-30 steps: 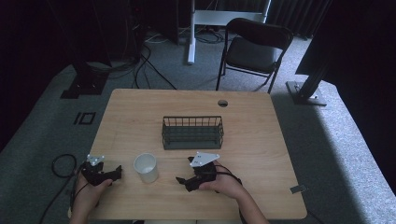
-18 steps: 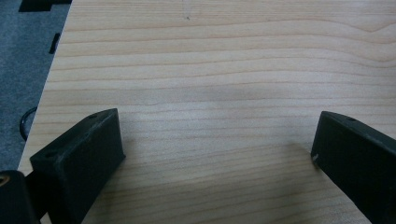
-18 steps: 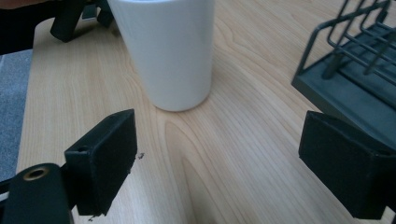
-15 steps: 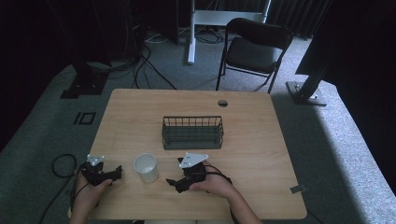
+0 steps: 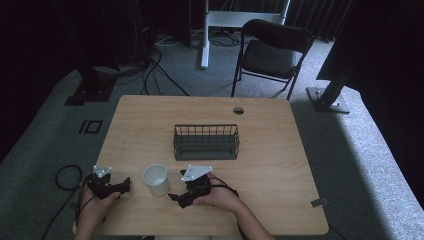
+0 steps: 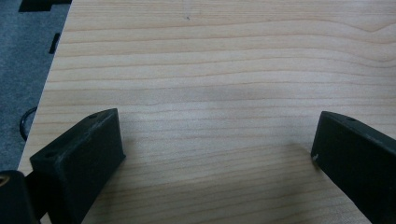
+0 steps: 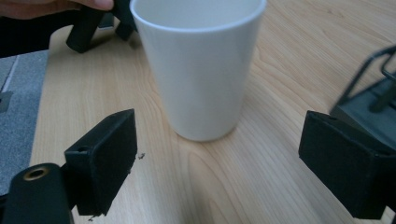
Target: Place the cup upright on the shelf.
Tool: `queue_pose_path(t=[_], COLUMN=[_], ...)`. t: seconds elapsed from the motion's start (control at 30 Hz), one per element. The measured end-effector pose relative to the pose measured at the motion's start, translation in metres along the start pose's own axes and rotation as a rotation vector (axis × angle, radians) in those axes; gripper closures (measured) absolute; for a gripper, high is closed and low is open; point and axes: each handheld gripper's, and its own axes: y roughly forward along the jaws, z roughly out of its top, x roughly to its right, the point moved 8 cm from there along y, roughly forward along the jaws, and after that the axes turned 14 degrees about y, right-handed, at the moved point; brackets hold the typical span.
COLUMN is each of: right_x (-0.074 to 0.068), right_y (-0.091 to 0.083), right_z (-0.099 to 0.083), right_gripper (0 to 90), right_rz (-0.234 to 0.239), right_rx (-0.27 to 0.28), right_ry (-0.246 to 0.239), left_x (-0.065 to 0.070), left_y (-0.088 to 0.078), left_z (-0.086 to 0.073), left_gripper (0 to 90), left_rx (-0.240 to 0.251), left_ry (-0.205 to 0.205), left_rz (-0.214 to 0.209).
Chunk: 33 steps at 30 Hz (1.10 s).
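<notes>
A: Lower centre of the high view, white cup (image 5: pixel 156 179) upright on bench (image 5: pixel 270 150); right hand-held gripper (image 5: pixel 176 197) jaws apart, approaching.
B: Left hand-held gripper (image 5: pixel 127 183) apart, idle. Next: straddle cup, close.

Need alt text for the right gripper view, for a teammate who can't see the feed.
A white cup stands upright on the wooden table, just ahead of the right gripper, whose black jaws are spread wide and not touching it. A dark wire basket sits at the right edge; the other gripper is beyond the cup, top left.

White cup (image 5: pixel 156 179), upright, apparently empty, on table's near edge
</notes>
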Motion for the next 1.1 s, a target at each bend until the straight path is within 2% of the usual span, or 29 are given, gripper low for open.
queue_pose_path(t=[0.27,0.47,0.67,1.1], right_x=[-0.010,-0.015,-0.016,-0.021], right_y=[0.011,0.019,0.028,0.036], right_z=[0.008,0.016,0.017,0.031], right_gripper=[11.2,11.2,11.2,11.2], right_rz=[0.024,0.021,0.021,0.021], right_rx=[0.010,0.020,0.019,0.067], right_ry=[-0.010,-0.017,-0.021,-0.027], left_x=[0.000,0.000,0.000,0.000], left_y=[0.000,0.000,0.000,0.000], left_z=[0.000,0.000,0.000,0.000], left_gripper=[2.5,2.5,2.5,2.5], left_rx=[0.000,0.000,0.000,0.000], left_ry=[0.000,0.000,0.000,0.000], left_rz=[0.000,0.000,-0.001,-0.001])
